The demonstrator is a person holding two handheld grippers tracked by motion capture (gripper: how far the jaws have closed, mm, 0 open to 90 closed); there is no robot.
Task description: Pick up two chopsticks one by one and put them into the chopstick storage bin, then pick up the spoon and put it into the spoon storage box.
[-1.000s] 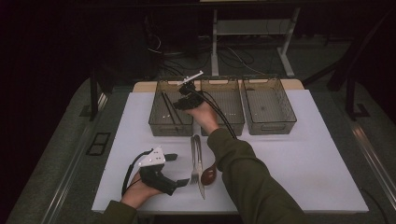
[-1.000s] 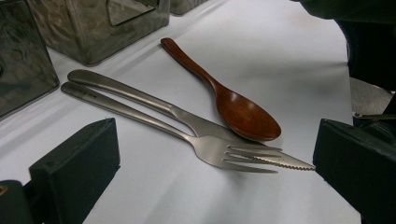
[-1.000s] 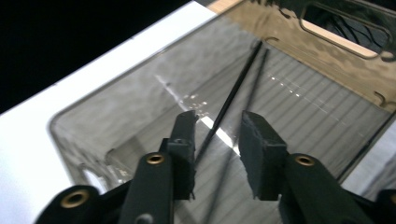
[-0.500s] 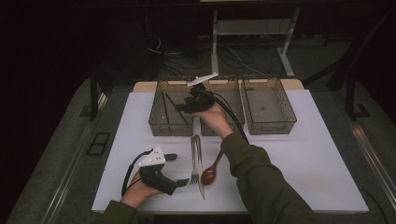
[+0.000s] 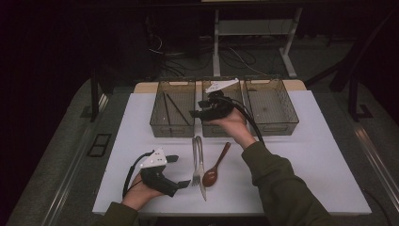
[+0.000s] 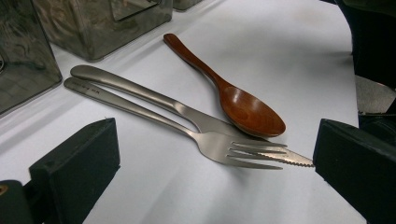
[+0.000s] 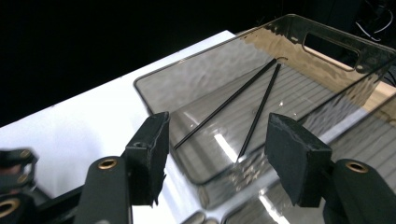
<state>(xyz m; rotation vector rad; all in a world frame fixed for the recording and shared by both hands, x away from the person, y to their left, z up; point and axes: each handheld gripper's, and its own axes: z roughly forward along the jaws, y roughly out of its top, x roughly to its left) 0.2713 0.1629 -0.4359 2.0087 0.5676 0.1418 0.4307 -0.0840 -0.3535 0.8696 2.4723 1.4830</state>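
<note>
While two black chopsticks (image 5: 171, 109) already lie in the left bin (image 5: 157, 123) of the three clear bins at the far edge, the fork (image 5: 197, 162), knife (image 5: 201, 184) and wooden spoon (image 5: 214, 170) wait unsorted near the front, so I judge the sorting hardly a third done. At near left the left gripper (image 5: 181, 170) rests with jaws apart facing the cutlery; the right gripper (image 5: 194, 113), empty, its jaws having just been opening, hangs over the middle bin (image 5: 208, 130). A white table (image 5: 324, 160) stands on grey floor (image 5: 61, 155) in a dark room.
</note>
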